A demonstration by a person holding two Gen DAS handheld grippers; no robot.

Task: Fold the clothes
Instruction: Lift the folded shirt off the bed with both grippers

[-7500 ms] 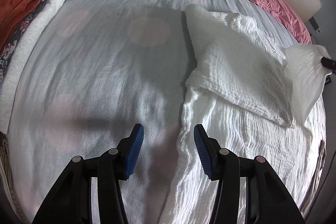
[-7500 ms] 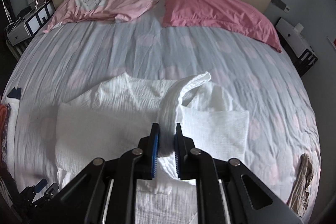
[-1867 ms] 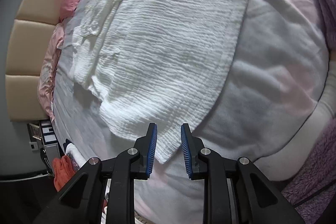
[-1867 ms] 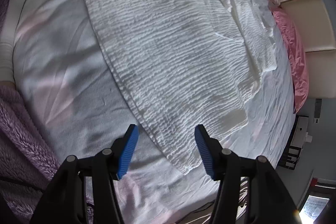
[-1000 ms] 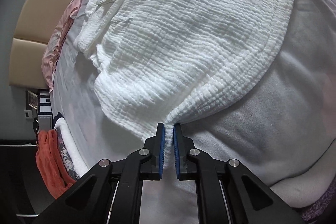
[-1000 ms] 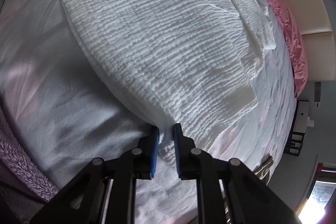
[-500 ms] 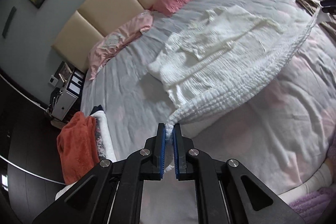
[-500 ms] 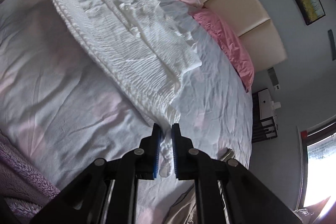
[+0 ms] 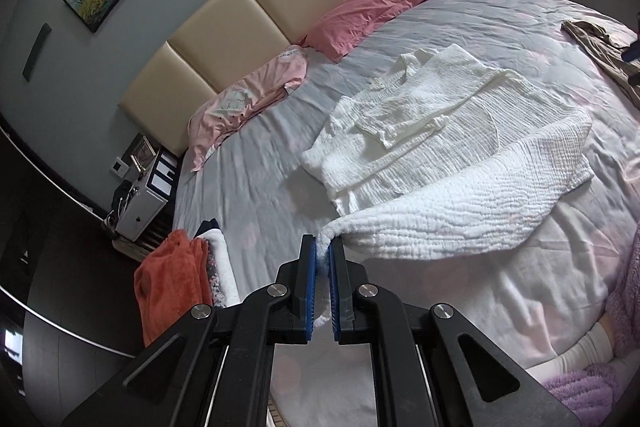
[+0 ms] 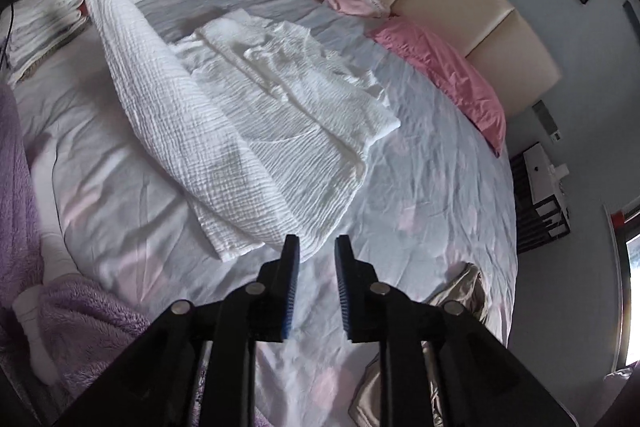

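Two grippers: left [image 9: 323,255] pinching white garment [image 9: 460,155] corner; right [image 10: 317,259] jaws opening, empty; clothes pile [image 9: 176,275] nearby.

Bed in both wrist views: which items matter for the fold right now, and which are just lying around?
In play:
white garment
left gripper, clamping its corner
right gripper, jaws opening, nothing between them

Lying about:
pink pillows
orange cloth
beige garment

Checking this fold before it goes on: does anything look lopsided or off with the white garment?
Yes. The white garment's hem is lifted at one corner only: the left gripper pinches it, while the right gripper is opening with nothing between its pads. That corner lies slack on the bed, so the hem hangs slanted.
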